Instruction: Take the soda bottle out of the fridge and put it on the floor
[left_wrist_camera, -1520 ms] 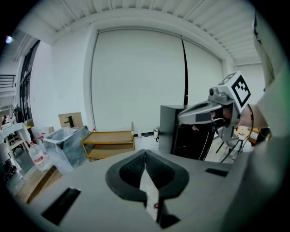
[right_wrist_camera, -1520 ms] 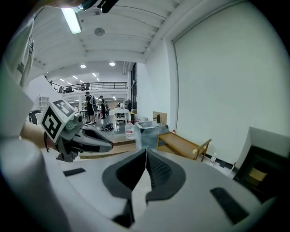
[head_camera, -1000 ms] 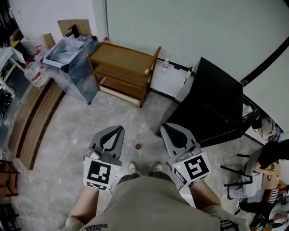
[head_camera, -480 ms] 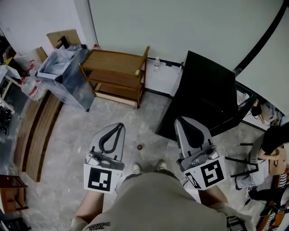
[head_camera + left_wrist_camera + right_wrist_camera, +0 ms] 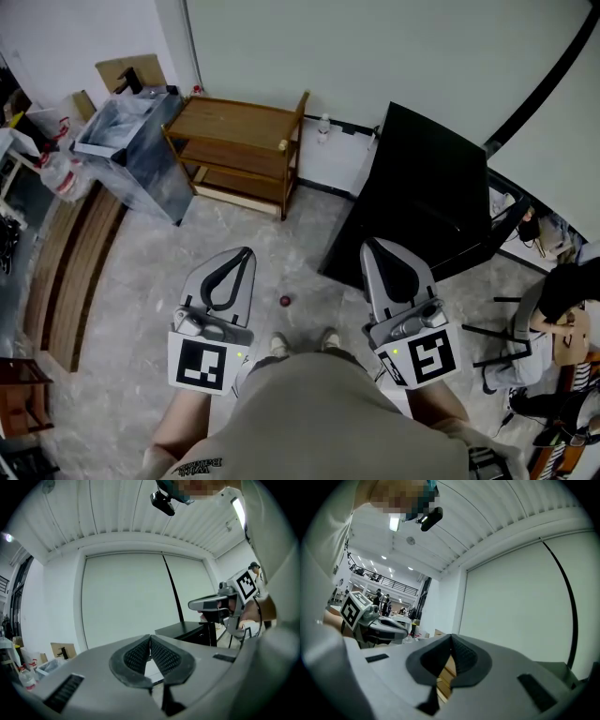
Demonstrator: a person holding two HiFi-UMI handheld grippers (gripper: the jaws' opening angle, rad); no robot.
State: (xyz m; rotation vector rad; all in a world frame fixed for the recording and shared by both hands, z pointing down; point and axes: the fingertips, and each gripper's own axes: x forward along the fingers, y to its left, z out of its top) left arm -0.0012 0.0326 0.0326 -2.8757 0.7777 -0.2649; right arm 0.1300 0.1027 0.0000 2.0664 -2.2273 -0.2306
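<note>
The black fridge (image 5: 424,202) stands against the wall at the right, and no soda bottle shows in any view. My left gripper (image 5: 246,253) is held level over the floor in front of me, jaws shut and empty. My right gripper (image 5: 371,246) is also shut and empty, its tip over the fridge's near corner in the head view. In the left gripper view the shut pads (image 5: 150,639) point at the wall, with the fridge (image 5: 183,630) and the right gripper (image 5: 206,604) to their right. The right gripper view shows its shut jaws (image 5: 451,636) and the left gripper (image 5: 389,629).
A wooden shelf unit (image 5: 239,141) stands left of the fridge, with a lined grey bin (image 5: 131,145) beside it. A small clear bottle (image 5: 323,127) sits at the wall. A small red object (image 5: 285,300) lies on the floor between the grippers. A seated person (image 5: 562,305) is at the right.
Both grippers have risen and pushed forward; the right one has moved up beside the fridge. In the last half second they have hardly moved. Both stay shut.
</note>
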